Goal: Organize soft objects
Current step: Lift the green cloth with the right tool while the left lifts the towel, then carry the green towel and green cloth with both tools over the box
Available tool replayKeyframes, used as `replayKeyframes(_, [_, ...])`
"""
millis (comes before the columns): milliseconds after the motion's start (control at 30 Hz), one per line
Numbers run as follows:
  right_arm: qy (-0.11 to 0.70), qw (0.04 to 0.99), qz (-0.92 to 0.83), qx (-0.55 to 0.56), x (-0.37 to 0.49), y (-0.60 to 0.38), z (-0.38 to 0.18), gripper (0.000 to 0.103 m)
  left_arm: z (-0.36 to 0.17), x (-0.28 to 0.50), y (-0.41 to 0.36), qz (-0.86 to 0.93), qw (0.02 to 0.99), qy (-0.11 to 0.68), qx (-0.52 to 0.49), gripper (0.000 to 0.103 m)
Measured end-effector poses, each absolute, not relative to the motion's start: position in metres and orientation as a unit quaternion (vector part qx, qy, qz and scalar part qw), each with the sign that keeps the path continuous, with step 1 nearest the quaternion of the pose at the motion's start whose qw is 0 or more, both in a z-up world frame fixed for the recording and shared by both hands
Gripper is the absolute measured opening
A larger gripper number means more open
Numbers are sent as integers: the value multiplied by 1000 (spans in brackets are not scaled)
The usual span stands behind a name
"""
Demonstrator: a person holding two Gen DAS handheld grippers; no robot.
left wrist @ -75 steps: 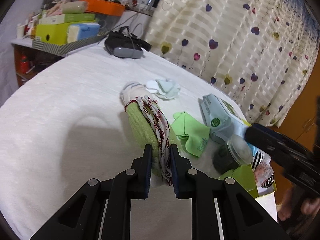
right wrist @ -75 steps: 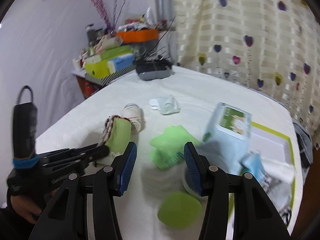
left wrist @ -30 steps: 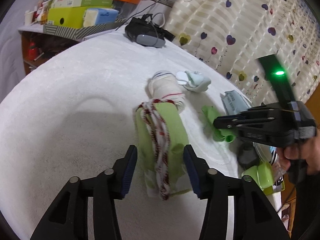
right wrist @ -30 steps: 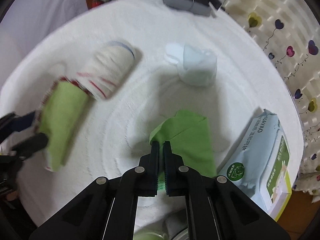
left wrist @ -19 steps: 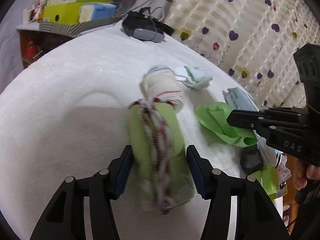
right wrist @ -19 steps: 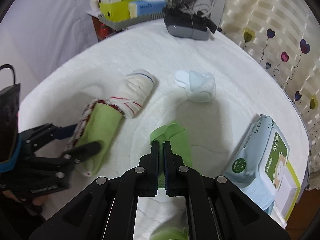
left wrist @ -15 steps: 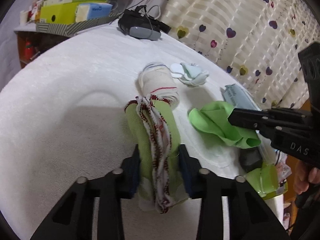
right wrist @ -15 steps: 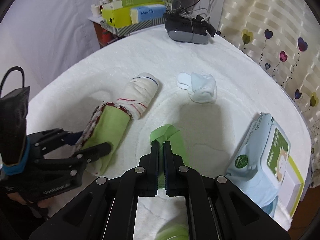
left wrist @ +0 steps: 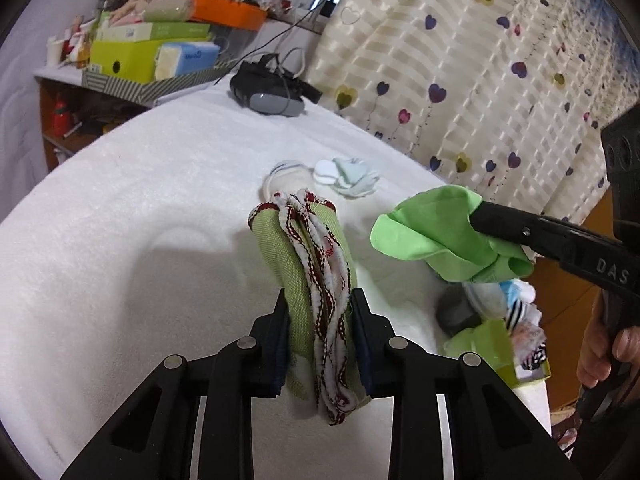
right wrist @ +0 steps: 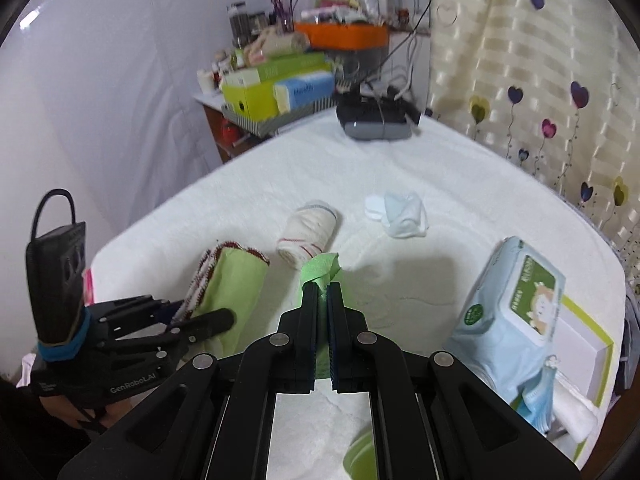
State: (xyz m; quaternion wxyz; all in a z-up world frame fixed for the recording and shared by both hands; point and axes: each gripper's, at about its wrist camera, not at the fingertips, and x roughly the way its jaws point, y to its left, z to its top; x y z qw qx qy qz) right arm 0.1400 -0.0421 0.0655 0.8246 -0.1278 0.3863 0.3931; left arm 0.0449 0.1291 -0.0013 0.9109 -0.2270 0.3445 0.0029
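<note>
The left gripper (left wrist: 318,334) has just been closing and now clamps the limp green towel (left wrist: 308,276) mid-roll; the right gripper (right wrist: 320,300) pinches a floppy green cloth (left wrist: 432,228), lifted over the bed (left wrist: 140,200).

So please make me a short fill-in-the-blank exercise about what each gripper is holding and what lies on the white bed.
1. The left gripper is closed on the folded olive towel with a ____ and white braided trim.
2. The right gripper pinches a bright ____ cloth.
3. The rolled cream sock lies on the white ____.
4. The wet wipes pack is pale ____.

Missing words: red; green; bed; blue
</note>
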Motion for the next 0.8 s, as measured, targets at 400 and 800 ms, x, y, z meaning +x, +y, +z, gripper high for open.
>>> replayKeyframes(400, [328, 863, 377, -65, 99, -95, 91, 4, 42, 30, 92, -28, 932, 307, -189, 26])
replayKeyframes(800, [294, 895, 332, -40, 60, -150, 102, 4, 66, 17, 27, -95, 942, 287, -147, 26])
